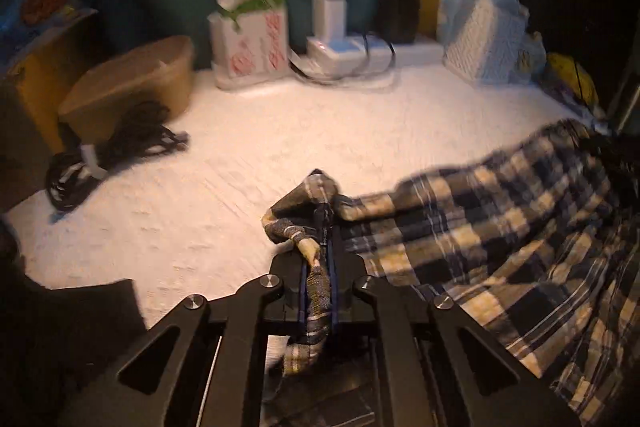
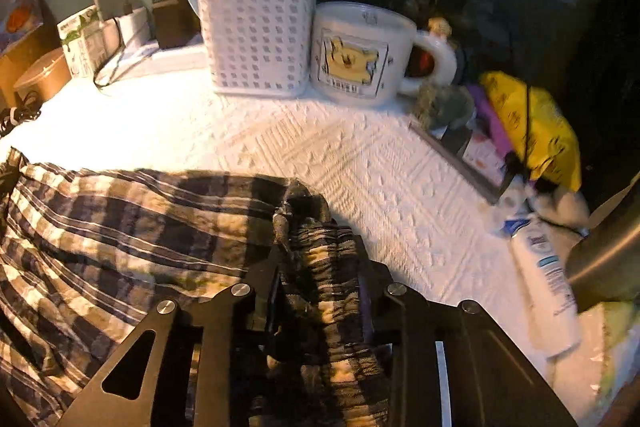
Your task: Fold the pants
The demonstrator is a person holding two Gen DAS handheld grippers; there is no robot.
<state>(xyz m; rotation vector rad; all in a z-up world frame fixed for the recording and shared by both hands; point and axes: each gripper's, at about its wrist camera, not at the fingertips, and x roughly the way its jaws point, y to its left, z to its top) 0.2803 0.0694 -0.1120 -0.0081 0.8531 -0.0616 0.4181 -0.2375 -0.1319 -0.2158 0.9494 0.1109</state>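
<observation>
The plaid pants (image 1: 500, 227) are dark blue, cream and black. In the left wrist view they stretch from my left gripper (image 1: 320, 227) away to the right, held above the white textured cloth (image 1: 240, 167). My left gripper is shut on a bunched edge of the pants. In the right wrist view the pants (image 2: 120, 227) spread to the left, and my right gripper (image 2: 316, 239) is shut on a gathered, elastic-looking edge of them. The fabric hangs between the two grippers.
At the back stand a white perforated basket (image 2: 256, 35), a large Pooh mug (image 2: 356, 55), a carton (image 1: 250, 31), chargers with cables (image 1: 340, 47) and a tan bowl (image 1: 132, 83). A black cord bundle (image 1: 100, 155) lies left. A yellow bag (image 2: 532, 127) and lotion bottle (image 2: 544, 283) lie right.
</observation>
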